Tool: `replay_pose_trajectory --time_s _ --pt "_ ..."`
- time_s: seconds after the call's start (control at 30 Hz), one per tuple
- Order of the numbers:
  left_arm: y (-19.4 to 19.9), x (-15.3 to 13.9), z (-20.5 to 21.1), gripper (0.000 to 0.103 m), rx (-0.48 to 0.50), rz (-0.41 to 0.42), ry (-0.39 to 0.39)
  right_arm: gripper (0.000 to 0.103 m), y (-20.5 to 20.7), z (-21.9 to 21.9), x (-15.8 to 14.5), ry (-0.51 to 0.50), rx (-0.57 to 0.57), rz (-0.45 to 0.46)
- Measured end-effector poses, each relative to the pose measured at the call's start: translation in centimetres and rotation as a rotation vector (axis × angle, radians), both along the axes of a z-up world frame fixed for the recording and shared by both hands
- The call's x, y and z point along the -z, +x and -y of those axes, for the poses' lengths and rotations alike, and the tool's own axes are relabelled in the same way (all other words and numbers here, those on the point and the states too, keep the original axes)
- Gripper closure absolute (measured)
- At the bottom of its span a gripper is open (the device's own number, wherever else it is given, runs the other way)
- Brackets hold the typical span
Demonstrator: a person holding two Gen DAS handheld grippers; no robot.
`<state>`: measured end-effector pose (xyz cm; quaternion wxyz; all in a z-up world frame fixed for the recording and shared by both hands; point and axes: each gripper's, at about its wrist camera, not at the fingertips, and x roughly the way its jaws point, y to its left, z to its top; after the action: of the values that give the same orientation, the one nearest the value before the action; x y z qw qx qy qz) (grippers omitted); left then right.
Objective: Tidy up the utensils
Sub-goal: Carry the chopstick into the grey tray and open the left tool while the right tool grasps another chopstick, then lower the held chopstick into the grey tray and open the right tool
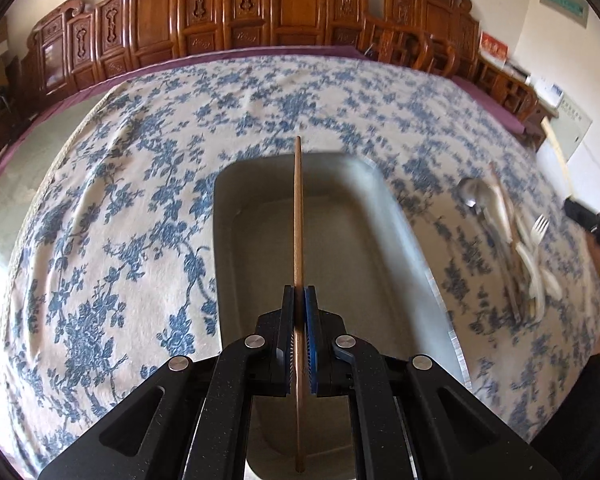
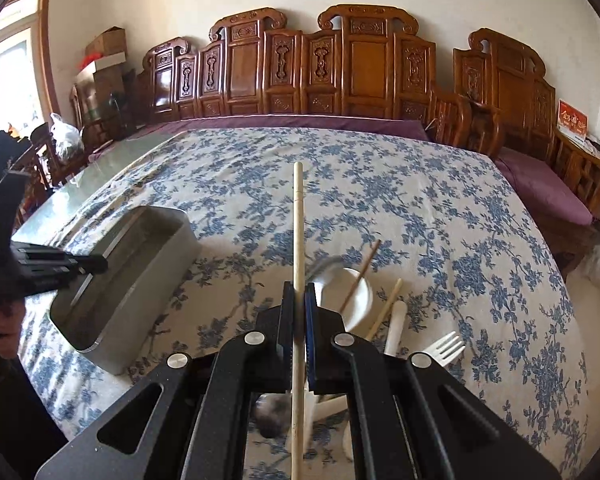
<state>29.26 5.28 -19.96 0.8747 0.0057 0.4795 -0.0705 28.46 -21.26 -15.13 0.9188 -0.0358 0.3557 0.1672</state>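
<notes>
A large table, covered by a cream tablecloth printed with blue flowers, fills both views, and a row of carved wooden chair backs stands along its far edge with purple cushions below them. On the cloth, toward the left side of the tabletop in the right wrist view, sits an empty grey rectangular bin with rounded corners and a bare floor; in the left wrist view it lies directly below the left gripper. That gripper's jaws are pressed together on a dark brown chopstick, which runs straight forward between the pads and hangs over the bin's open top, its far tip reaching past the bin's far rim. The right gripper likewise has its jaws clamped on a pale bamboo chopstick, held above the cloth and pointing toward the far edge. Just beside and partly under it, on the right half of the tabletop, lies the heap of loose utensils: a white ceramic soup spoon, a metal spoon blurred by motion, a second dark chopstick resting across the white spoon's bowl, another pale chopstick, a white handle and a white plastic fork. A person's hand grips the left tool at the left border.
</notes>
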Motion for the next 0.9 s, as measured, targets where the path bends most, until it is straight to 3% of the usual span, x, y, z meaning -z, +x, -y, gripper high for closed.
replay_pose_trajectory --time_s 0.27,0.5,0.9 --pt "0.3 0.6 -0.2 0.095 0.010 -0.039 -0.014 0.097 -0.3 -4.1 -1.6 -0.021 -0.044 -0.005" --pt "-0.6 -1.9 -0.9 0.082 0.013 0.045 -0.041 0.097 -0.1 -8.5 -2.0 -0.013 -0.101 -0.031" --pt "-1.7 -4.6 -4.7 0.082 -0.030 0.122 -0.090 0.097 1.7 -16.1 0.4 0.058 -0.169 -0.132"
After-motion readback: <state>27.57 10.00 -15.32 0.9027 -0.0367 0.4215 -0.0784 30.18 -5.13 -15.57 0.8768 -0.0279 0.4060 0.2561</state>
